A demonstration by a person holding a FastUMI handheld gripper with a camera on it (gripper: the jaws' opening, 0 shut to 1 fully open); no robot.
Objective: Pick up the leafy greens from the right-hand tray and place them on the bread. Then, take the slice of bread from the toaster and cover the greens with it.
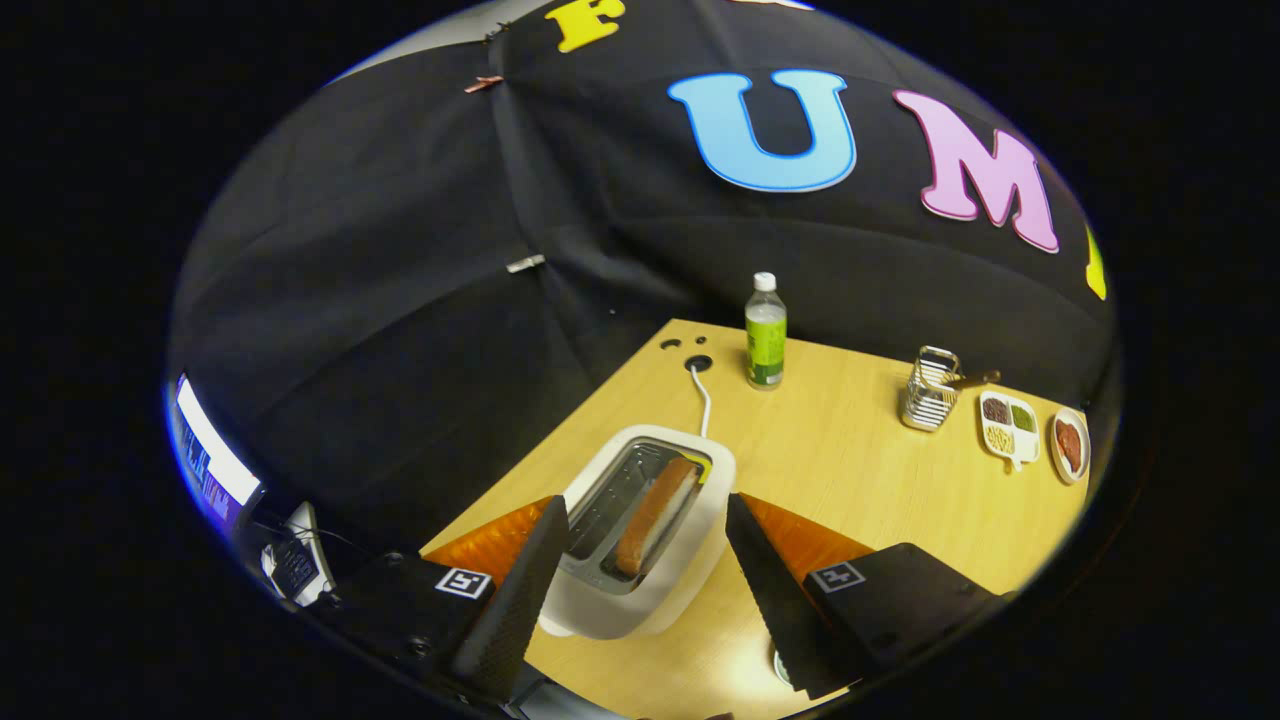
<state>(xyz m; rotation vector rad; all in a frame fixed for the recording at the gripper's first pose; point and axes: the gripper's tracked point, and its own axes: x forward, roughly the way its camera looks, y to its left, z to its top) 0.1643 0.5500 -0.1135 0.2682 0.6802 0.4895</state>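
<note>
Gripper held wide above a toaster with one slice of bread waiting in its slot.

The gripper (640, 560) is seen spread wide and empty, fingers flanking the white, smooth-sided toaster (640, 585) on the wood-grain table (850, 450). The bread slice (655, 515) stands on edge in the right-hand slot; it is judged light, stiff-crusted yet crumbly, best pinched gently across its exposed top edge. At one o'clock a plastic bottle (765, 332) stands upright; at two o'clock are a wire rack (928, 390), a divided dish (1010, 428) and a small plate (1069, 445).
</note>
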